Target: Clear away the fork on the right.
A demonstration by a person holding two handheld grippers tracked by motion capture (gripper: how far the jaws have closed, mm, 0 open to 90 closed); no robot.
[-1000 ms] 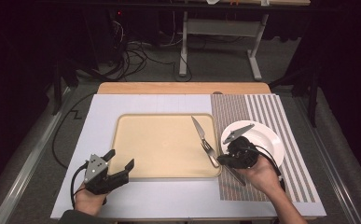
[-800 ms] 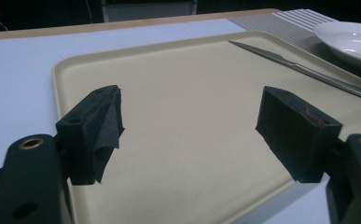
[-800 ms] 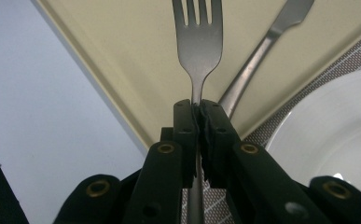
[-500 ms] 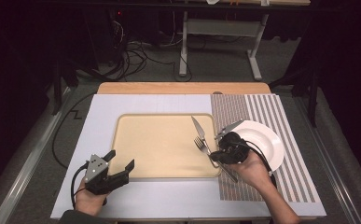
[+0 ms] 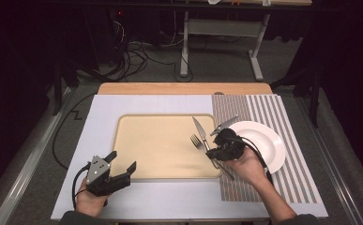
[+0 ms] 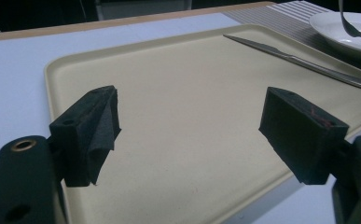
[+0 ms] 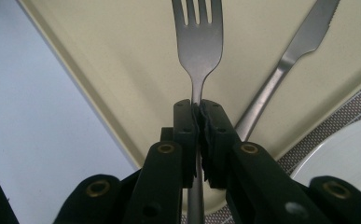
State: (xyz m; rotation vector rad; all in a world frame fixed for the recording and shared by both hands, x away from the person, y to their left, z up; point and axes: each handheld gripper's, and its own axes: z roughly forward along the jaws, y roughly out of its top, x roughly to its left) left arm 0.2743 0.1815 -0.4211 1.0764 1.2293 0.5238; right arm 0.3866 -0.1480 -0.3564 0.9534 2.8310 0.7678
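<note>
My right gripper (image 5: 215, 148) is shut on the handle of a steel fork (image 5: 197, 140). The fork's tines (image 7: 198, 28) point out over the right part of the beige tray (image 5: 160, 154), just left of a table knife (image 5: 199, 129) that lies on the tray. In the right gripper view the pads (image 7: 209, 126) pinch the fork's neck, with the knife (image 7: 285, 60) to its right. My left gripper (image 5: 123, 161) rests at the tray's near left corner, open, with nothing between its pads (image 6: 94, 130).
A white plate (image 5: 263, 140) sits on a striped placemat (image 5: 287, 183) right of the tray, with a metal utensil (image 5: 224, 124) leaning on its left rim. A pale board (image 5: 104, 117) covers the table. Cables and a stand lie on the floor beyond.
My right gripper has carried the fork leftwards, from beside the plate to over the tray's right edge. The left gripper has stayed where it was.
</note>
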